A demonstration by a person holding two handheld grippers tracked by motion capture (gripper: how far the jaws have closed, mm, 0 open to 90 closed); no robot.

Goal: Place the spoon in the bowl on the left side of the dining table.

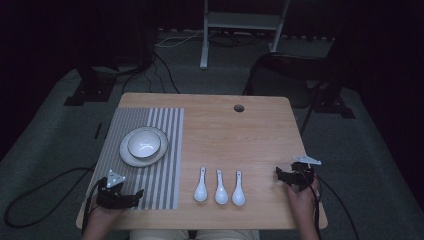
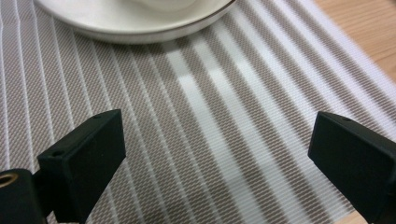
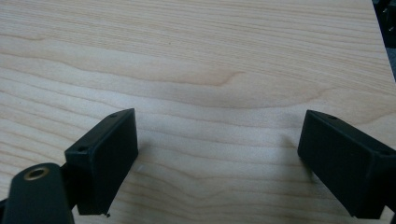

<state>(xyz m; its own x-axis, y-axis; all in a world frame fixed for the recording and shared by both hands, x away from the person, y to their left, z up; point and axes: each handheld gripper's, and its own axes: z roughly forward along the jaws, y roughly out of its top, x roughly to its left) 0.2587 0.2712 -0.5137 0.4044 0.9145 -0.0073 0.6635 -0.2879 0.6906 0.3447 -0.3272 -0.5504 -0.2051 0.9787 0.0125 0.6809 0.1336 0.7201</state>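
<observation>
A grey striped placemat (image 1: 160, 175) covers the left part of the wooden table (image 1: 240, 135). On it a white bowl (image 1: 144, 143) sits in a white plate (image 1: 131, 158). Three white spoons (image 1: 221, 189) lie side by side near the front edge, handles pointing away. My left gripper (image 1: 131, 197) rests over the mat's front left corner, open and empty; its jaws straddle bare mat (image 2: 210, 116), with the plate's rim (image 2: 135, 28) just ahead of my left gripper (image 2: 215, 154). My right gripper (image 1: 284, 176) hovers near the table's right edge, open over bare wood (image 3: 219, 70), its own view showing the right gripper (image 3: 219, 149) empty.
A round cable hole (image 1: 239, 108) sits near the table's far edge. Behind the table stand a white frame (image 1: 240, 30) and dark stands (image 1: 95, 85), with cables on the grey floor. Bare wood lies between the spoons and the right gripper.
</observation>
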